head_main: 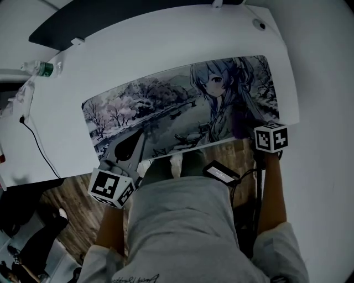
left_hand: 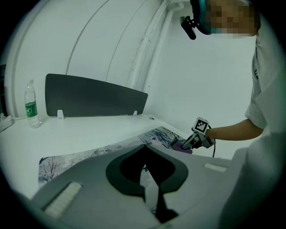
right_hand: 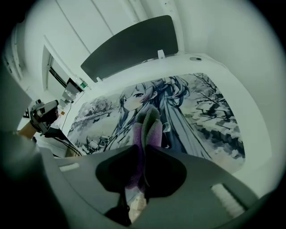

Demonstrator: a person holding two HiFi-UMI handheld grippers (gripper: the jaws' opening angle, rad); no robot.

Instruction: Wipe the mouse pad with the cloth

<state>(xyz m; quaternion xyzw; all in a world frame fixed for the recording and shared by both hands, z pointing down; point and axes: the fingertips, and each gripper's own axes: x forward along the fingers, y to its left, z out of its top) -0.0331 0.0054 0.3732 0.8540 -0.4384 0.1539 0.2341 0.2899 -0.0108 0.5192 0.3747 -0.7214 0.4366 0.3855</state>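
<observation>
A long mouse pad [head_main: 166, 105] printed with an anime girl and a winter landscape lies across the white desk [head_main: 166, 44]. My right gripper [head_main: 247, 126] is shut on a purple cloth [head_main: 241, 121] and rests it on the pad's right end, near the front edge. In the right gripper view the cloth [right_hand: 149, 127] sticks out past the jaws onto the pad [right_hand: 201, 112]. My left gripper [head_main: 142, 132] is shut with nothing in it and hovers at the pad's front-left edge. The left gripper view shows the pad [left_hand: 89, 154], the right gripper [left_hand: 196, 141] and the cloth [left_hand: 182, 146].
A water bottle [head_main: 41, 69] stands at the desk's far left corner. A dark panel [head_main: 110, 16] lines the back edge. A black cable [head_main: 36, 143] hangs off the left side. A small black device [head_main: 221, 172] with a cord sits at my waist. Wooden floor [head_main: 72, 199] lies below.
</observation>
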